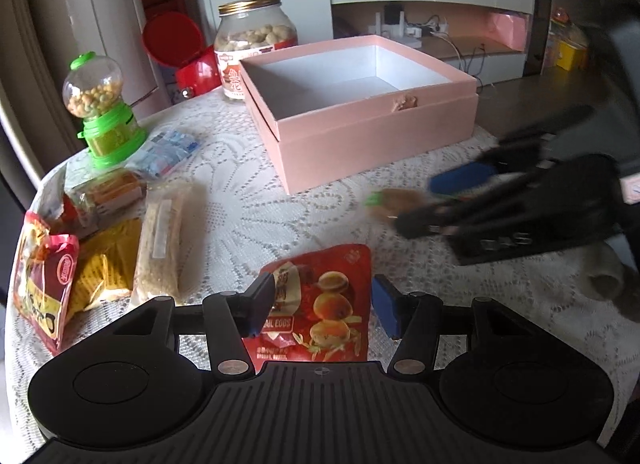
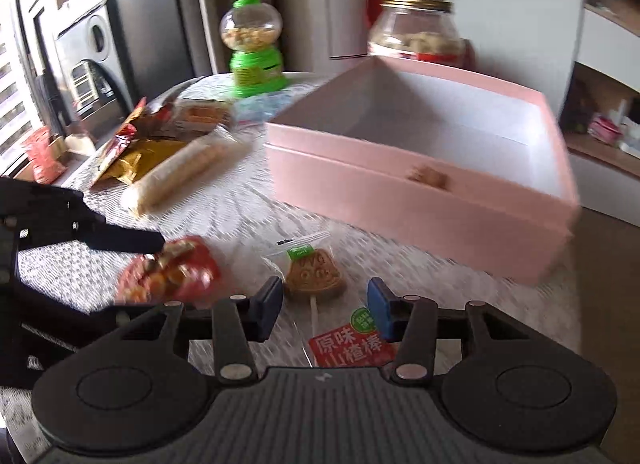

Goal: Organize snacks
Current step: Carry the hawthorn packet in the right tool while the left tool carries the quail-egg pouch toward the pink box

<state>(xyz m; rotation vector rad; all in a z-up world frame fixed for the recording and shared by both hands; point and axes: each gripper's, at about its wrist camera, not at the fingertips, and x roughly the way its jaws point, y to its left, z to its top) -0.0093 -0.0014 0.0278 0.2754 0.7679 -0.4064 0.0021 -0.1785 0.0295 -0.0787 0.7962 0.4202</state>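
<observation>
Round worktop [image 1: 248,224] w/ lace cover; rim curves close behind snack pile [image 1: 100,248] at far left, bare lace in the middle btwn pile and pink box [image 1: 360,140]. Box open, nothing visible inside. Glass jar [image 1: 256,44] lidded, part full of round snacks; green candy dispenser [image 1: 100,108] w/ small balls. Left tongs [image 1: 322,310] wide, straddling red bun packet [image 1: 324,304], pads apart from it. Right tongs [image 2: 326,310] wide, around lollipop snack [image 2: 316,276] stick, not gripping.
</observation>
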